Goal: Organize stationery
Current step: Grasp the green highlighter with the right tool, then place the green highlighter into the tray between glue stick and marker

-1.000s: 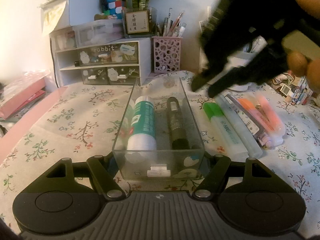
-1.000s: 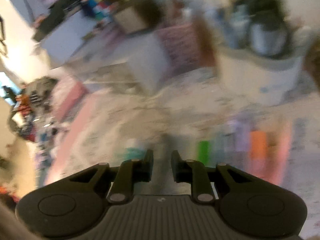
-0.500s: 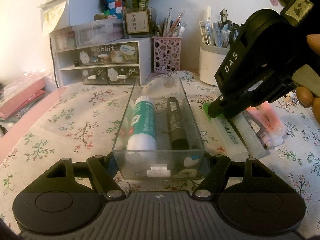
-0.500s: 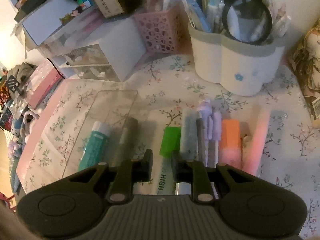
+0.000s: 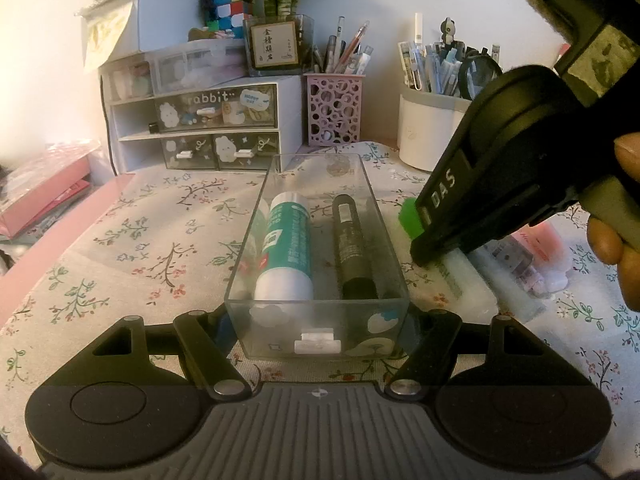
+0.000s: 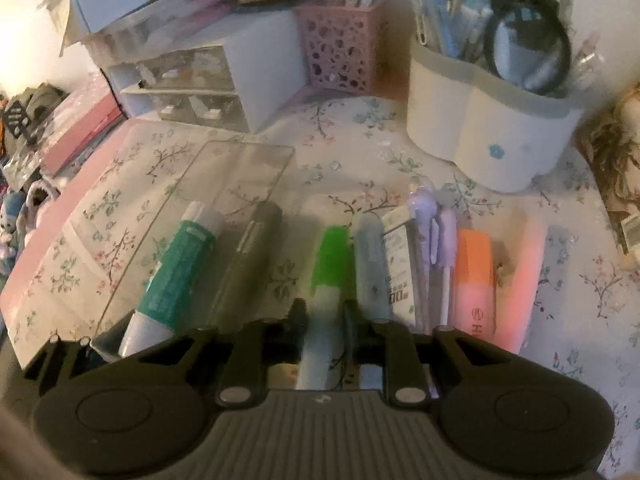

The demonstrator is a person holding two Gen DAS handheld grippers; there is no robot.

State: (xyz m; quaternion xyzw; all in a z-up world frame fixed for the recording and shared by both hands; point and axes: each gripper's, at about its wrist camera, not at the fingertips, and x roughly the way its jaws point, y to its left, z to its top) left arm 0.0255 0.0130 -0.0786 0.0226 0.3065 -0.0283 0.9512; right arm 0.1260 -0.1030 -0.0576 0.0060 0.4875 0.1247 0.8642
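A clear plastic box (image 5: 316, 157) lies on the flowered cloth with a teal glue stick (image 5: 286, 248) and a black marker (image 5: 352, 240) inside. My left gripper (image 5: 320, 320) is shut on its near end, one finger on each side wall. To the box's right lies a green-capped highlighter (image 6: 332, 256). My right gripper (image 6: 324, 316) points down over it. Its jaws are closing, with the highlighter's white body between them and the pads against it. In the left wrist view the right gripper (image 5: 424, 252) covers most of the highlighter, leaving the green cap (image 5: 408, 216) showing.
Right of the green highlighter lie a translucent pen (image 6: 370, 256), purple pens (image 6: 436, 240), an orange highlighter (image 6: 474, 272) and a pink one (image 6: 524, 272). A white pen holder (image 6: 480, 136), a pink mesh cup (image 6: 340, 52) and a drawer unit (image 5: 208, 120) stand behind.
My right gripper has come down from above the table onto the green highlighter and now straddles its body. The left gripper and the clear box have not moved.
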